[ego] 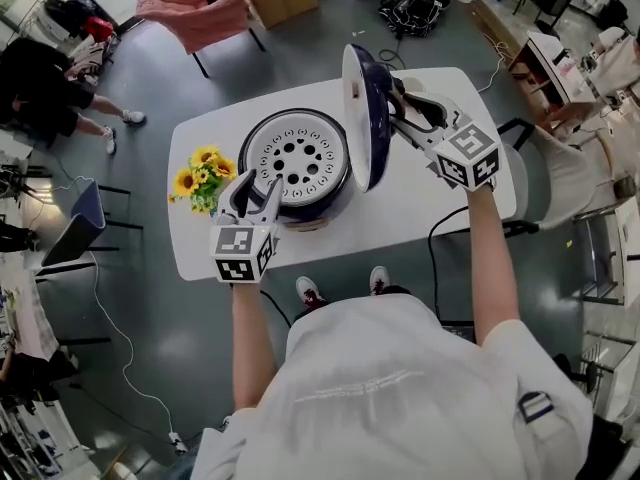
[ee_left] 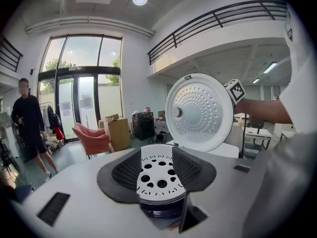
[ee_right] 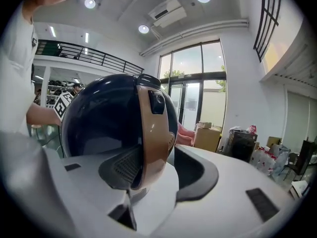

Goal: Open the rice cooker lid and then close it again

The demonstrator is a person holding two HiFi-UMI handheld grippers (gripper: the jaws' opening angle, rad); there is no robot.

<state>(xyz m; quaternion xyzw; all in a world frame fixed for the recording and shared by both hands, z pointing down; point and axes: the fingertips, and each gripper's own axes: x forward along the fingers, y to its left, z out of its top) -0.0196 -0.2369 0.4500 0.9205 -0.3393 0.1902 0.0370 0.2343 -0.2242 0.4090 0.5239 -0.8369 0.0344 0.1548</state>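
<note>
The dark blue rice cooker stands on the white table, its white perforated inner plate showing. Its lid stands upright at the right, white dimpled inside facing left. My left gripper is at the cooker's near rim, open, its pads flanking the plate in the left gripper view. My right gripper is behind the lid, open. The lid's gold band sits between its jaws, close to the left pad and apart from the right one.
A bunch of yellow flowers lies on the table left of the cooker. A pink chair and a brown box stand beyond the table. A person stands at far left; a grey chair is at right.
</note>
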